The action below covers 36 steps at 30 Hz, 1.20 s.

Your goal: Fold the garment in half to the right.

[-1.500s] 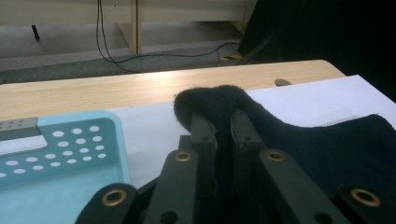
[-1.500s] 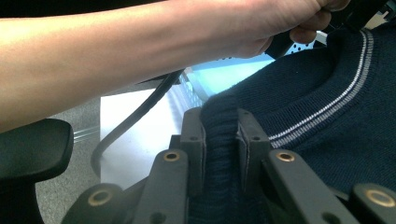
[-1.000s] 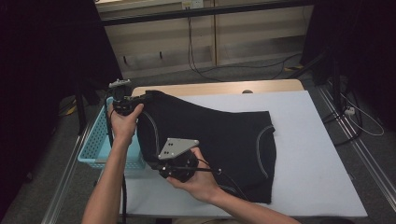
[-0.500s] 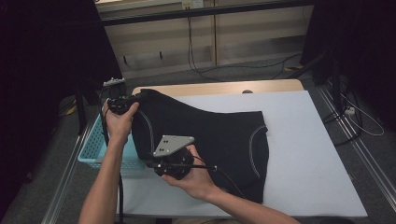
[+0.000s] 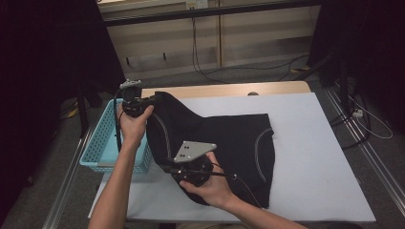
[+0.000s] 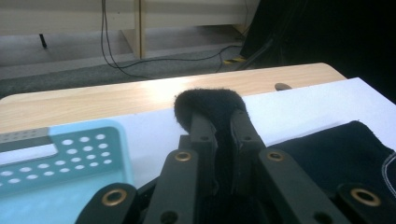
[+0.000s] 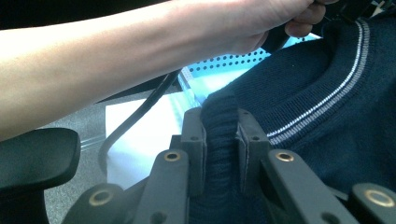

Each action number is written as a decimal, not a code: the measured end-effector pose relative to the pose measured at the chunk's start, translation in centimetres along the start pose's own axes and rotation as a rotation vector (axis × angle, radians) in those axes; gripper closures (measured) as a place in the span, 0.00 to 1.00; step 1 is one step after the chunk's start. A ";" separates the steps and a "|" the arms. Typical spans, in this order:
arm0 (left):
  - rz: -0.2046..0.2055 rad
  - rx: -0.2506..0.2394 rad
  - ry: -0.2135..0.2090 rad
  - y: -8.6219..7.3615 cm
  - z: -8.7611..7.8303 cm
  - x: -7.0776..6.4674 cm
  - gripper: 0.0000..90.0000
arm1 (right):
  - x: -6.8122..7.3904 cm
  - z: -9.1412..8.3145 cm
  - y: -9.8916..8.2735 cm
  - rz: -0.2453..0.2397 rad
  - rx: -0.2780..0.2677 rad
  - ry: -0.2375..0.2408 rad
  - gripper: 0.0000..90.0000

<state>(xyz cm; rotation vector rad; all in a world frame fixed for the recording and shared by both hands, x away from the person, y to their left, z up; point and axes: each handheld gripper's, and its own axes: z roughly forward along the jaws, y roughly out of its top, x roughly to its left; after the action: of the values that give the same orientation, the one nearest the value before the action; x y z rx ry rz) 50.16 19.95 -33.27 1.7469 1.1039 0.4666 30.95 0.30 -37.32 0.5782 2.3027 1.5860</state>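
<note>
- Since the earlier frame, both hands have dragged the black garment (image 5: 224, 143) further toward the left edge of the white tabletop (image 5: 315, 157); its left part now hangs over that edge.
- Beside the tabletop's left edge sits the light blue basket (image 5: 102, 150).
- Left hand-held gripper (image 6: 218, 122) is clamped on a fold of the garment.
- Right hand-held gripper (image 7: 222, 126) pinches the garment's ribbed hem.
</note>
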 end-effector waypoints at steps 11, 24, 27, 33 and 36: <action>0.017 0.022 -0.041 -0.3 2.9 -2.4 0.92 | -1.2 -1.8 -1.5 0.024 0.025 -0.041 0.85; 0.034 0.038 -0.082 -0.5 5.2 -5.3 0.92 | -2.1 -4.4 -3.5 0.028 0.049 -0.091 0.85; 0.037 0.055 -0.088 -0.8 5.8 -5.8 0.92 | -2.4 -4.9 -4.0 0.040 0.054 -0.101 0.85; 0.045 0.070 -0.106 -1.4 7.3 -6.8 0.92 | -2.9 -6.1 -5.3 0.047 0.076 -0.125 0.85; 0.043 0.078 -0.116 -1.8 8.2 -7.3 0.92 | -3.3 -6.7 -6.2 0.057 0.086 -0.137 0.85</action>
<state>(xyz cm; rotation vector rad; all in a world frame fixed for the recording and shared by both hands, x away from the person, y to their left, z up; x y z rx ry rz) 51.46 9.65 -37.23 1.8452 1.0164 0.3474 29.83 -8.75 -40.76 0.7546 2.2796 1.4298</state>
